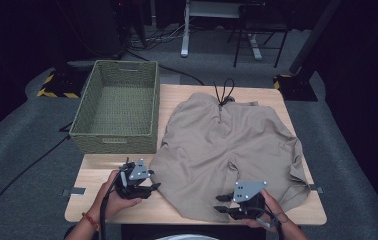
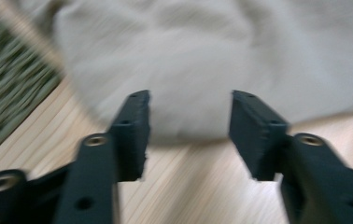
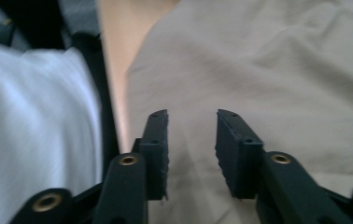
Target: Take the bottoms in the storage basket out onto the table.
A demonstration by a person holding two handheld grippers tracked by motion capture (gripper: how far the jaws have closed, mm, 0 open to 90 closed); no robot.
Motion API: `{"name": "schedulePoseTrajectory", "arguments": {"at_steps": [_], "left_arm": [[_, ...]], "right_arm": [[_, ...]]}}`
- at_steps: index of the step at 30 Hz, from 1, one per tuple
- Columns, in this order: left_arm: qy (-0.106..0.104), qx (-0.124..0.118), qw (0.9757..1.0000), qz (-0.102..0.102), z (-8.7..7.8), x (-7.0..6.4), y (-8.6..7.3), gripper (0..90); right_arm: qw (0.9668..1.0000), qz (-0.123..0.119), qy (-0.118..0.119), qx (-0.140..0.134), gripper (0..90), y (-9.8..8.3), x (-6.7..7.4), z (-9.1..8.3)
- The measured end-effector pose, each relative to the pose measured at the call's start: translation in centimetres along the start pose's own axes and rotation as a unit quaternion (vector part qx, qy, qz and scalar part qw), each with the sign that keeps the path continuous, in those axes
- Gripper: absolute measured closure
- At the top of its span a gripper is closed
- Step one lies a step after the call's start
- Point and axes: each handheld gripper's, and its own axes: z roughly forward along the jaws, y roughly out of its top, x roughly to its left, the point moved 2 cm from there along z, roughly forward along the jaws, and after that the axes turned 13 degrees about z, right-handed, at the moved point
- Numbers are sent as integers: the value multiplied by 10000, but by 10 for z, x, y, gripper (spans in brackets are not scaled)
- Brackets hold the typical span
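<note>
Table edges: the table (image 1: 97, 172) shows bare wood along its near edge and at the near left corner; the far left corner is taken by a woven basket (image 1: 114, 107) that overhangs the left edge.
Open room: bare wood lies between the basket's near wall and the near edge; grey carpet surrounds the table.
Shorts: the tan shorts (image 1: 227, 145) lie spread flat over the middle and right of the table, waistband and black drawstring (image 1: 223, 94) at the far edge, leg hems at the near edge, cloth bunched at the right edge.
Left gripper: the left gripper (image 1: 152, 187) sits at the near left, just beside the left leg hem; its jaws stand apart with nothing between them, the hem just ahead of the tips.
Right gripper: the right gripper (image 1: 223, 204) is over the right leg near the near edge; its jaws stand apart above the cloth, gripping nothing.
Hard to see: the left gripper view is blurred; whether the right tips touch the cloth cannot be told; the person's white shirt (image 3: 34, 130) is cut off.
</note>
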Motion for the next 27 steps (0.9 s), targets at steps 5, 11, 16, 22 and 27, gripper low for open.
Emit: {"name": "schedulePoseTrajectory", "arguments": {"at_steps": [5, 11, 16, 22, 27], "left_arm": [[3, -126, 9989, -448, -11, 12, -29, 329], [9, 105, 9978, -648, 0, 20, -48, 165], [27, 229, 9981, -577, 8, 21, -53, 164], [132, 87, 9981, -594, 9, 22, -56, 162], [176, 57, 9980, -607, 11, 21, -55, 155]], "right_arm": [[9995, -73, -243, -165, 468, 26, -5, 23], [9996, -238, -163, -47, 366, 67, 1, 72], [9990, -371, 24, 253, 343, 92, 12, 118], [9958, -602, -155, 675, 478, 96, 22, 154], [9959, -455, -275, 728, 804, 96, 9, 154]]}}
